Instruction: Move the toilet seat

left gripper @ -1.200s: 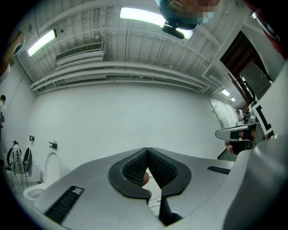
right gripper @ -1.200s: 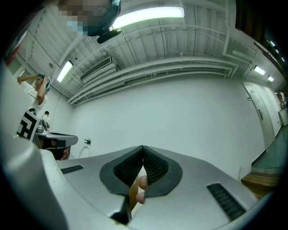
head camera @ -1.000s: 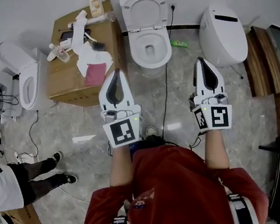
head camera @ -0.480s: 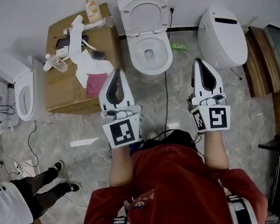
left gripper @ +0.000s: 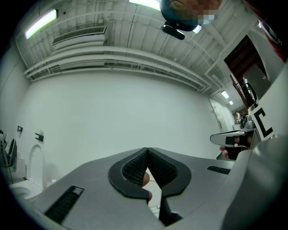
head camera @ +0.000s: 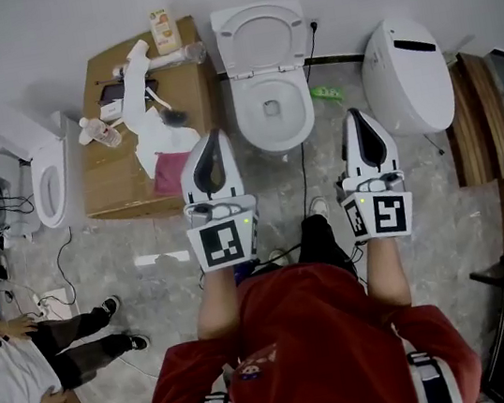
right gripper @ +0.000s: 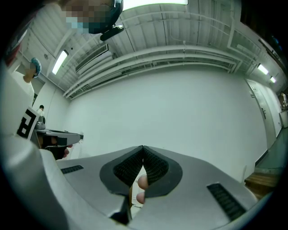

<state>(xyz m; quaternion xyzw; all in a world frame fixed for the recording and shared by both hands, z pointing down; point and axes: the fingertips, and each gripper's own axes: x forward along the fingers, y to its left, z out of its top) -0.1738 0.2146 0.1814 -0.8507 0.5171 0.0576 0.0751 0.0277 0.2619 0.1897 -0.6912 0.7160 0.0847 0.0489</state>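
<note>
1. Since the earlier head view frames, the viewpoint has advanced slightly: the toilet (head camera: pixel 271 98) now sits lower and nearer in view, and the bystander (head camera: pixel 21 360) at lower left has shifted. Both claws keep their place ahead of the torso.
2. Left claw (left gripper: pixel 147 149): jaws pressed together at the tips, nothing pinched. In the head view the left claw (head camera: pixel 213 135) hangs above the floor, between the cardboard box (head camera: pixel 112 185) and the bowl.
3. Right claw (right gripper: pixel 142 146): jaws pressed together at the tips, nothing held. In the head view the right claw (head camera: pixel 358 115) hangs between the central toilet and the closed toilet (head camera: pixel 408 76).
4. Toilet seat (head camera: pixel 276 130): it appears to lie on the bowl rim, with the lid (head camera: pixel 257 26) tilted back toward the wall. Neither claw touches it.
5. Hazards, as a judgement:
   - Closed jaws would strike the seat instead of gripping it; spread them before approach.
   - Smooth plastic may slip from a shallow pinch, so the seat could drop and slam.
   - The cable (head camera: pixel 303 178) on the floor runs past the feet; stepping closer risks a snag.
</note>
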